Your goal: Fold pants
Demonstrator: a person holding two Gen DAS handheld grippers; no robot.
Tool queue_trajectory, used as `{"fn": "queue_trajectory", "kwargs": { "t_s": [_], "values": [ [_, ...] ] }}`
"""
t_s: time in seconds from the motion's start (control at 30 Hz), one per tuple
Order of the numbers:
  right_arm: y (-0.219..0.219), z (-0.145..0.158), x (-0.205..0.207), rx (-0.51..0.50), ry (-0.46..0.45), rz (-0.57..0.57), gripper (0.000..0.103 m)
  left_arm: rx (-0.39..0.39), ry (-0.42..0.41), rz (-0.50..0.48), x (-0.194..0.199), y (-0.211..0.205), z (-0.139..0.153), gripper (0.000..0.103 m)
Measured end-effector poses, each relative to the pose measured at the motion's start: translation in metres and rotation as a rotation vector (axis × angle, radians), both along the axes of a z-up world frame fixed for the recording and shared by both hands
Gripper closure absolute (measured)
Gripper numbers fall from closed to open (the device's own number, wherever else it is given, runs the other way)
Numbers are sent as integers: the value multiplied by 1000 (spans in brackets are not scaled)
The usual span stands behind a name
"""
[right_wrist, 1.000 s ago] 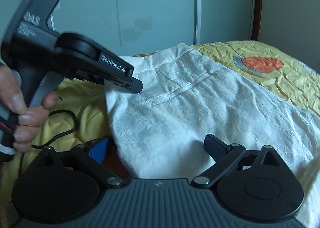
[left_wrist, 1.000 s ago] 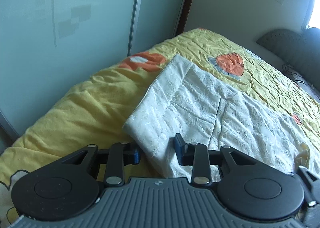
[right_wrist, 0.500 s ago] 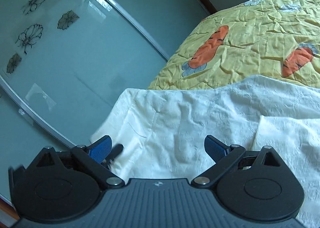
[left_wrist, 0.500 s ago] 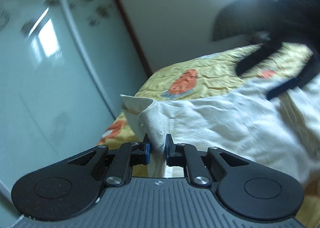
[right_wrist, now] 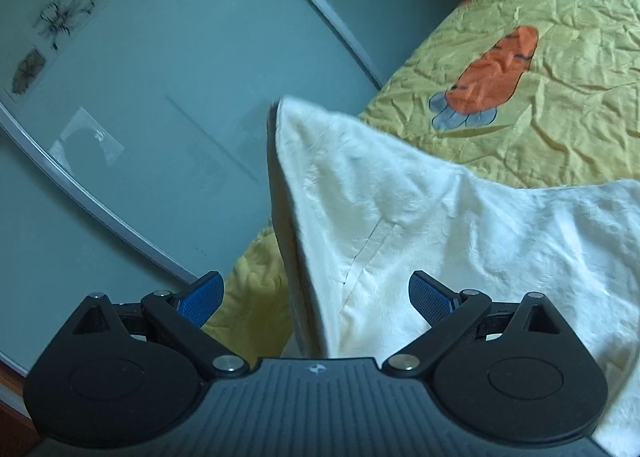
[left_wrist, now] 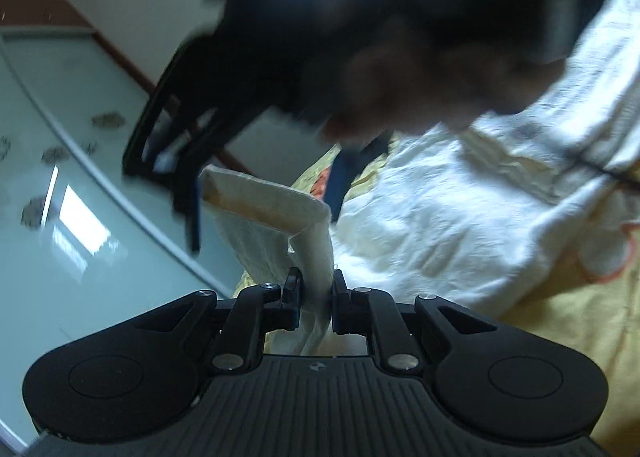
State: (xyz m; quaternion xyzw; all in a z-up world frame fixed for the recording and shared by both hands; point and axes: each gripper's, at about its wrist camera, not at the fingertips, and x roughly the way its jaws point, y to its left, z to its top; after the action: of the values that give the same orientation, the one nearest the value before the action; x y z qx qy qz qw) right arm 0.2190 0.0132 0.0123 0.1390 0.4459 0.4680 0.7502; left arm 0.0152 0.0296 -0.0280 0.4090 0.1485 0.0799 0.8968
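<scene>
Left gripper [left_wrist: 316, 299] jaws pinch the pants [left_wrist: 460, 217] edge.

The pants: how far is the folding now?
Done: the left gripper is shut on a corner of the white pants and holds it raised off the yellow bedspread. In hand: the first fold. The right gripper is open, fabric between its fingers, not pinched. Left: laying the fold down.

bed [right_wrist: 560, 129] w/ yellow carrot-print quilt | on it: white pants [right_wrist: 460, 237]

Raised white pants [right_wrist: 400, 217] between parted fingers [right_wrist: 430, 299]
</scene>
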Motion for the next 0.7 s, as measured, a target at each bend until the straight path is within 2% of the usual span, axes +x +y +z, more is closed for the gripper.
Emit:
{"fn": "queue_trajectory", "kwargs": {
  "t_s": [0.03, 0.1, 0.13, 0.2, 0.27, 0.43, 0.57, 0.6, 0.7],
  "values": [
    [4, -4, 1, 1, 13, 12, 6, 8, -2, -8, -2, -3, -3, 88],
    [13, -14, 4, -42, 53, 40, 71, 13, -8, -10, -4, -5, -5, 88],
    [12, -17, 3, -66, 47, 14, 90, 8, -9, -2, -4, -4, -4, 88],
    [4, -19, 2, -32, 44, 21, 90, -6, -24, -6, -6, -2, -2, 87],
    [-7, -14, 2, -14, 49, 26, 91, -15, -58, -34, -16, 0, 0, 74],
    [-55, 22, 10, 21, -1, 40, 90, -111, -136, -172, -62, 4, 15, 61],
    [-126, 56, 11, -9, -54, 57, 90, -207, -167, -195, -75, 9, 36, 52],
    [-149, 63, 7, -34, -68, 59, 90, -230, -173, -192, -75, 10, 41, 47],
    [-219, 68, -5, -137, -79, 15, 89, -290, -157, -200, -73, 0, 52, 45]
  ]
}}
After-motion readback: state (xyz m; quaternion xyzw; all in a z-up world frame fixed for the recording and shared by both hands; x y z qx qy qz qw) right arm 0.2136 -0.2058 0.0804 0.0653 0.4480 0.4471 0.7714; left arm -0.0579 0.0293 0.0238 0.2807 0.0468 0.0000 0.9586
